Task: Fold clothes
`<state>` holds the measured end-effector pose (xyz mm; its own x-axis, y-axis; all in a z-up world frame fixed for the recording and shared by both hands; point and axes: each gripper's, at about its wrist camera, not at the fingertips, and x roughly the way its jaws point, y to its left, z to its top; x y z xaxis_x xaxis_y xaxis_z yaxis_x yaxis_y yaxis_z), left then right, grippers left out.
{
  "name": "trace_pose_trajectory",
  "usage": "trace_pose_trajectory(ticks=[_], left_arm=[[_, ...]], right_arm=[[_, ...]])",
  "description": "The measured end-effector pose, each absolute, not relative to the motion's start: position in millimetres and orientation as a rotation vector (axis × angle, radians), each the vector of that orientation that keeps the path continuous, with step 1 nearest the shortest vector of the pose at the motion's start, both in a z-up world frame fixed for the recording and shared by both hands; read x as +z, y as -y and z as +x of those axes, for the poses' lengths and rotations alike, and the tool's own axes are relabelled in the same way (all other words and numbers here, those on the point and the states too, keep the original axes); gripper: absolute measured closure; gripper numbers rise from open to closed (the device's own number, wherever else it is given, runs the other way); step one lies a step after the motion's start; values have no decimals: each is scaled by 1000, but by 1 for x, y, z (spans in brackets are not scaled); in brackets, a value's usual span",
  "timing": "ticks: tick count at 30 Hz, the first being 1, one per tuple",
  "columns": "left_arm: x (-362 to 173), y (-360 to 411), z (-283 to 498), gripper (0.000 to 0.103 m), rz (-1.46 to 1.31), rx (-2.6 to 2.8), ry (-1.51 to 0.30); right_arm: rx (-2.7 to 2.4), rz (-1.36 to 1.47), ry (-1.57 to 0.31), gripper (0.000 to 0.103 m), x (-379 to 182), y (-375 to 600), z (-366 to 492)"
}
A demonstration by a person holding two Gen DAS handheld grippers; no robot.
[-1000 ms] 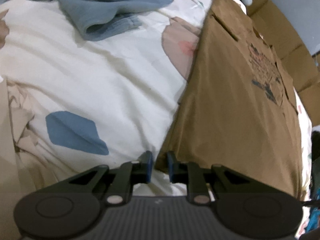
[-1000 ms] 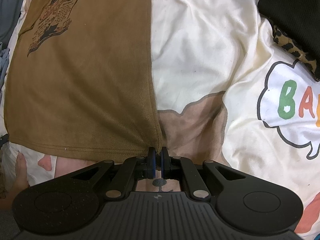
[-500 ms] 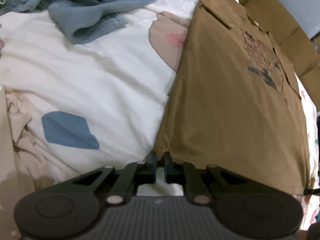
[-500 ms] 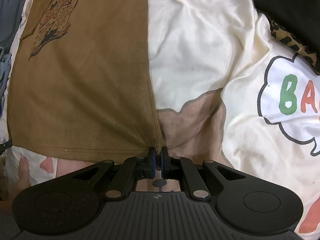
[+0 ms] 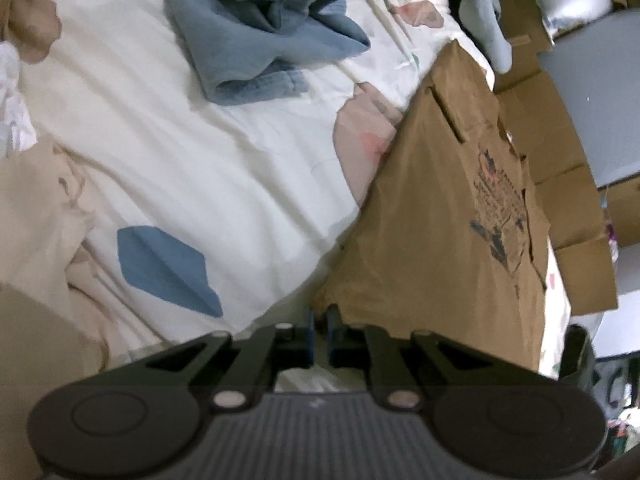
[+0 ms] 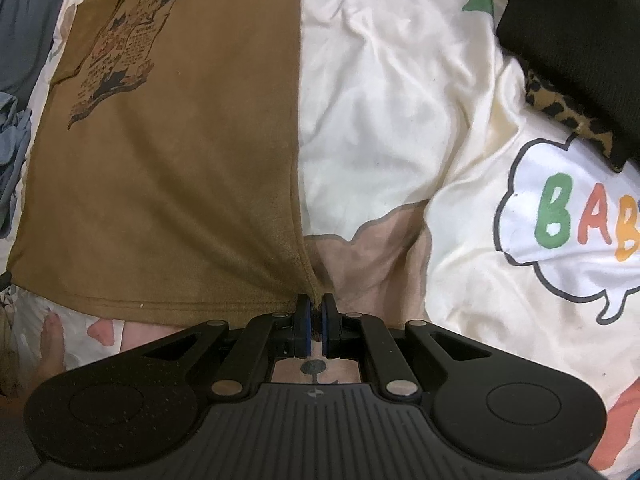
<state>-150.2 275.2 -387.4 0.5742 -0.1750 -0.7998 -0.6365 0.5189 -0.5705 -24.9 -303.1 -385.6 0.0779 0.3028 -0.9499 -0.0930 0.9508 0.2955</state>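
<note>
The brown shirt (image 6: 160, 168) is lying flat on the bed (image 6: 380, 100), filling the left of the right wrist view. The left hand-held gripper (image 5: 319, 330) has just finished closing and is now pinching one hem corner, lifting it slightly. The right hand-held gripper (image 6: 315, 326) is pinching the other corner, low centre. Both corners secured, so the fold looks ready to begin.

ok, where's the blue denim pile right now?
The blue denim pile sits crumpled at the top centre of the left wrist view, on the white printed bedsheet, up-left of the brown shirt. In the right wrist view only a sliver shows at the far-left edge.
</note>
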Motion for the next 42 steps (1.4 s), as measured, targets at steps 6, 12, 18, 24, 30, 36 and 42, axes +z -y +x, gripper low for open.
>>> trace_pose_trajectory(ticks=[6,12,18,24,30,36,42], left_arm=[[-395,-277,-171,98,-1116,353,-949],[-400,-270,-162,97,-1033,367,-1011],[-408,-268,-150,92,-1033,332,-1035],[-407,-262,-146,79,-1072,335,-1001],[-414,-260,-142,79,-1105,332,-970],[-418,-273,-149,95,-1103,311,-986],[-397,-270,-145,97,-1050,343,-1016]], right_arm=[[285,192,-1482,101,-385,309,-25],[268,200,-1516,101,-403,304,-28],[251,275,-1506,97,-416,306,-28],[251,371,-1481,89,-417,322,-32],[236,468,-1456,77,-423,331,-33],[223,533,-1451,99,-425,341,-37],[223,503,-1454,101,-409,328,-31]])
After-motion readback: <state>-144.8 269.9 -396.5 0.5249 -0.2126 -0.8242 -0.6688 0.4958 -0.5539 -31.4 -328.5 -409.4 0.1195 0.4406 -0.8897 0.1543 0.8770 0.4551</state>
